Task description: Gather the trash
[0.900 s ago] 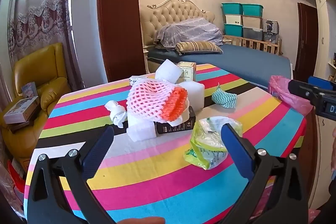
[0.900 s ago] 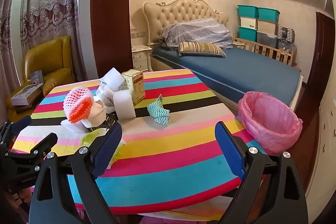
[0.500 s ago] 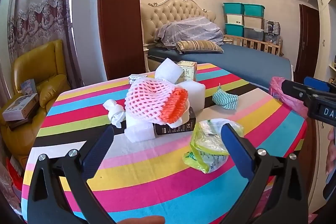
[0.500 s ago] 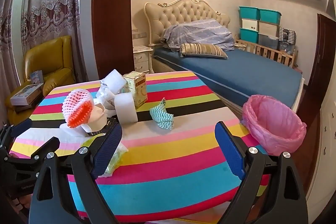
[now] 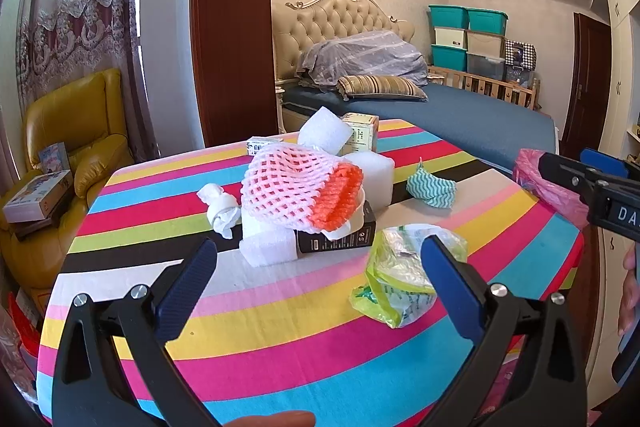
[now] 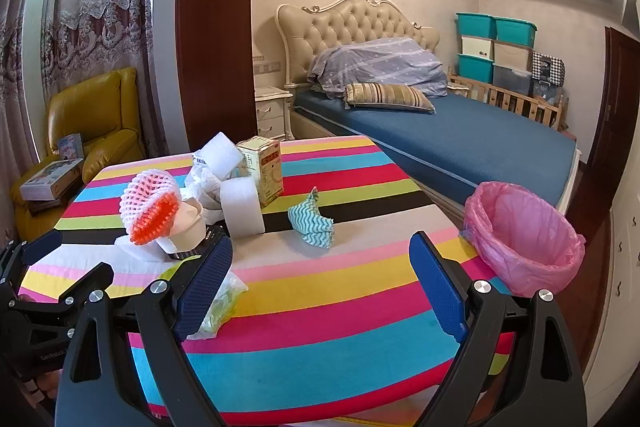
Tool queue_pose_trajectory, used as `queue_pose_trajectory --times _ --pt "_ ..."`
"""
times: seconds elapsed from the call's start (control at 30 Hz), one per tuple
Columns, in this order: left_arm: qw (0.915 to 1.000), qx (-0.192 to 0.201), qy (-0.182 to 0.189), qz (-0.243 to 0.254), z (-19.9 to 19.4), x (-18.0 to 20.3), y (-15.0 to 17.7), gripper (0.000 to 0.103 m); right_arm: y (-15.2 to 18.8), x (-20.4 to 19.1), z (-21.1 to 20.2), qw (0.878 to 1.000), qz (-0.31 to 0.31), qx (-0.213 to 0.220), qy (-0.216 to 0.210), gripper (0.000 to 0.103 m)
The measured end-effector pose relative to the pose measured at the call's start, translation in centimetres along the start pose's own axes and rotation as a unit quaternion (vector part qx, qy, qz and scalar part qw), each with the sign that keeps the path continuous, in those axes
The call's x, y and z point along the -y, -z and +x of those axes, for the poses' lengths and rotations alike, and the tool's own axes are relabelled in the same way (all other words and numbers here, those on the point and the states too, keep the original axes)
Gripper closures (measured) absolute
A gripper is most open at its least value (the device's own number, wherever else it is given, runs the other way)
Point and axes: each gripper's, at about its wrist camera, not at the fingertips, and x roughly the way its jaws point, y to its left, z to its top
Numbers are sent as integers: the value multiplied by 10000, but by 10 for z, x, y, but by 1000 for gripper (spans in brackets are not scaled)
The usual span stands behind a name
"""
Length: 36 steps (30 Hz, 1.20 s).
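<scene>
Table (image 6: 360, 307): striped cloth, carries all the trash.
Bin (image 6: 524, 227): pink liner, mouth open at the table's right edge, presumably placed there to take the trash.
Left gripper (image 5: 316, 283): jaws wide, empty, raised over the near table.
Right gripper (image 6: 320, 283): jaws wide, empty, aimed between pile and bin.
Net (image 5: 296, 187): pink-orange foam, atop the pile mid-table.
Bag (image 5: 400, 275): green plastic, nearest the left gripper, likely first pick.
Cloth (image 6: 312, 223): teal zigzag, alone between pile and bin.
</scene>
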Motion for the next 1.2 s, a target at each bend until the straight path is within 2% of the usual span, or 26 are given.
queue_pose_trajectory --times 1.2 --pt "9998 -13 201 63 3 2 2 4 1 0 0 10000 55 -64 29 18"
